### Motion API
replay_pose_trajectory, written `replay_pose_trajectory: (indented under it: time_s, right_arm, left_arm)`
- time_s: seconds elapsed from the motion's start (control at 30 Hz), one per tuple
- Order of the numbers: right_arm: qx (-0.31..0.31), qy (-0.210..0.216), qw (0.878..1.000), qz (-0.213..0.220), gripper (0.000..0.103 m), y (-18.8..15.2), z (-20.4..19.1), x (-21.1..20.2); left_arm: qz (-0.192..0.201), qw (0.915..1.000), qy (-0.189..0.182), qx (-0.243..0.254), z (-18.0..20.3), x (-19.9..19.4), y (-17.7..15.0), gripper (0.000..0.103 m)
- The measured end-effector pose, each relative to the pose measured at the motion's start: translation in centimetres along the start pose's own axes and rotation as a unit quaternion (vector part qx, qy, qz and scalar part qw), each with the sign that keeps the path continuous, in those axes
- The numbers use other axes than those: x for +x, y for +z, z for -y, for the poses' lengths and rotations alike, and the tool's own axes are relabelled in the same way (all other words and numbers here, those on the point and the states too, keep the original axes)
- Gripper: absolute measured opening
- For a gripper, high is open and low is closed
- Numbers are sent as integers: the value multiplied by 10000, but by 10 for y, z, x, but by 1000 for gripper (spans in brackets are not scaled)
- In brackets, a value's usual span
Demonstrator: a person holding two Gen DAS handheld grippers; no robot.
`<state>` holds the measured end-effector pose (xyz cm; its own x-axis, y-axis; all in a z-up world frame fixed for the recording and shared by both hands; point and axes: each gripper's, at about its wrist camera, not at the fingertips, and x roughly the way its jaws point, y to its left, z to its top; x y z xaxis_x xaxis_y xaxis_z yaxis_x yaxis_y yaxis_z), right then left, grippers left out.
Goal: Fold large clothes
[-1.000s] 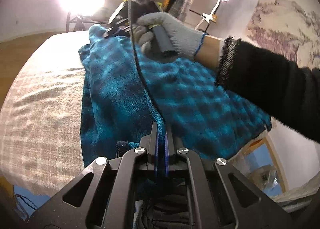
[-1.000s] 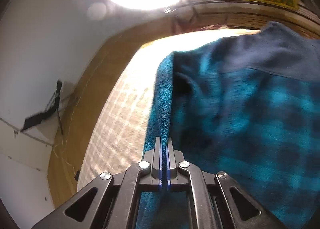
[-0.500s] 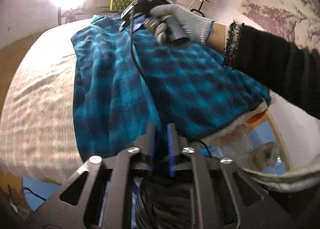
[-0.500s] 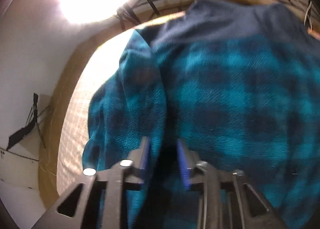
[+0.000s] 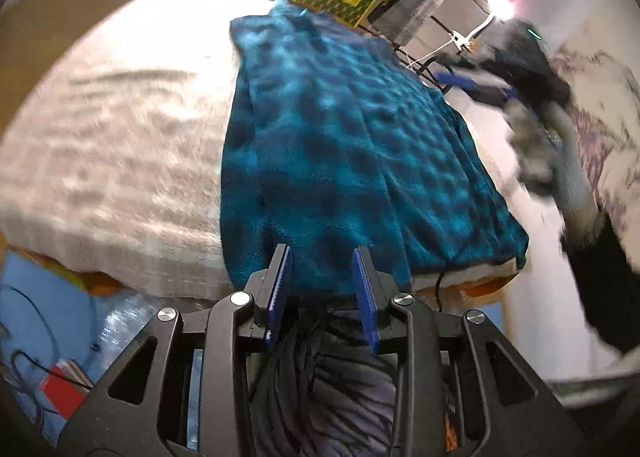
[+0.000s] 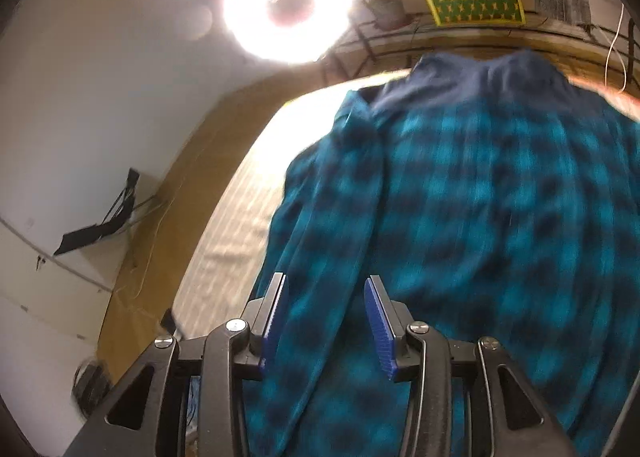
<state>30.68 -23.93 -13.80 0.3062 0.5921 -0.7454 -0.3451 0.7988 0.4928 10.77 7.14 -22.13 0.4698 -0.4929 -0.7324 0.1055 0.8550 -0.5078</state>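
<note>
Jaws of left gripper (image 5: pixel 323 277) have just been opening, parted now with nothing pinched, hovering off the near hem of the teal-and-black checked fleece garment (image 5: pixel 344 145). Right gripper (image 6: pixel 326 315) likewise just opened, empty above the cloth. Garment lies as a long folded strip on the beige woven bed cover (image 5: pixel 120 129), sides turned in; release looks deliberate, likely before regripping for a crosswise fold.

Both wrist views look steeply down, close over the garment (image 5: pixel 344 161) on the bed (image 5: pixel 120 129), sharing it.
</note>
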Motion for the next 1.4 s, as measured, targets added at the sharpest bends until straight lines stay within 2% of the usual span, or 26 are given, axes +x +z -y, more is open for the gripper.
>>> replay_pose_trajectory:
  time_s: [0.07, 0.13, 0.23, 0.3, 0.37, 0.43, 0.57, 0.63, 0.7, 0.77, 0.83, 0.9, 0.97, 1.03, 1.07, 1.13, 1.23, 1.4]
  right_arm:
    - [-9, 57, 9999, -140, 43, -26, -8, 3]
    - [-67, 3, 9996, -268, 43, -49, -13, 11]
    - [-211, -29, 9992, -342, 43, -67, -19, 22]
    - [-288, 18, 9989, -370, 43, -73, -24, 25]
    - [-389, 16, 9985, -387, 43, -72, -33, 37]
    - [-475, -48, 9983, -338, 43, -65, -43, 46]
    - [-791, -287, 9962, -232, 60, -46, -68, 65]
    - [-886, -333, 9952, -257, 61, -36, -79, 78]
    - [-956, -387, 9942, -299, 61, -26, -89, 90]
    - [-986, -438, 9935, -371, 61, -14, -100, 106]
    - [-1028, -539, 9922, -446, 61, -4, -107, 123]
    - [-1110, -737, 9896, -540, 61, 5, -115, 141]
    - [-1250, -1031, 9848, -632, 62, 13, -123, 160]
    - [-1299, -1293, 9802, -749, 67, 22, -129, 178]
    - [-1288, -1372, 9787, -817, 73, 25, -130, 186]
    - [-1309, -1611, 9738, -925, 74, 32, -133, 201]
    - [-1555, -2078, 9599, -1061, 75, 38, -142, 222]
    - [-1810, -2589, 9396, -1317, 75, 42, -145, 254]
  left_arm:
    - [-150, 9998, 47, -124, -6, 17, 0, 31]
    - [-180, 9993, 260, -221, -11, 29, -4, 31]
    - [21, 9977, 567, -372, -16, 33, -7, 31]
    - [191, 9961, 626, -588, -22, 31, -8, 37]
    - [382, 9939, 735, -726, -28, 27, -7, 61]
    - [390, 9936, 707, -795, -32, 29, -7, 63]
    - [342, 9938, 715, -783, -35, 38, -5, 63]
    - [419, 9933, 644, -867, -37, 40, -3, 63]
    - [459, 9929, 524, -968, -41, 40, -2, 54]
    - [338, 9943, 309, -963, -41, 46, 1, 16]
    - [332, 9965, 332, -692, -31, 50, 4, 8]
    - [400, 9977, 305, -458, -23, 50, 5, 5]
    - [511, 9978, 105, -420, -18, 45, 6, 3]
    - [591, 9974, -27, -413, -16, 40, 6, 3]
    - [624, 9972, -87, -403, -14, 38, 7, 3]
    - [663, 9969, -171, -383, -12, 35, 7, 3]
    - [714, 9965, -269, -347, -8, 30, 6, 2]
    - [751, 9964, -360, -163, 6, 27, 11, 2]
